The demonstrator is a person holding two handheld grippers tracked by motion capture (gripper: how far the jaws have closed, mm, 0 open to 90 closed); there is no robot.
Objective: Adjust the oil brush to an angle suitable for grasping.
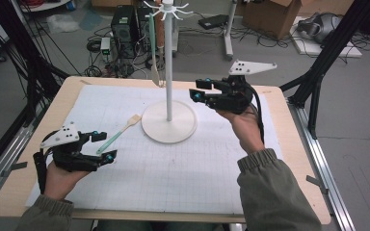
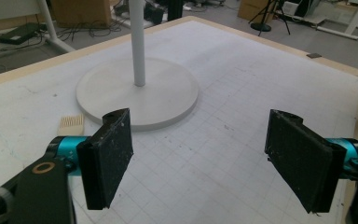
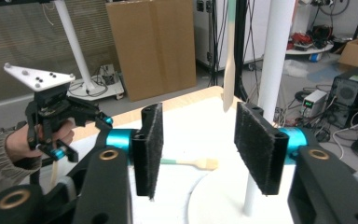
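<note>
Left tongs (image 1: 102, 145) spread, right tongs (image 1: 196, 89) spread, empty, brush (image 1: 118, 132) flat, bristles toward stand base (image 1: 168, 126).

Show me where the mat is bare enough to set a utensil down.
Free: the near mat between the two hands, in front of the stand base, and the far-left corner beyond the brush. Crowded: around the base and pole, where the right gripper hovers, and the left gripper by the brush handle.
</note>
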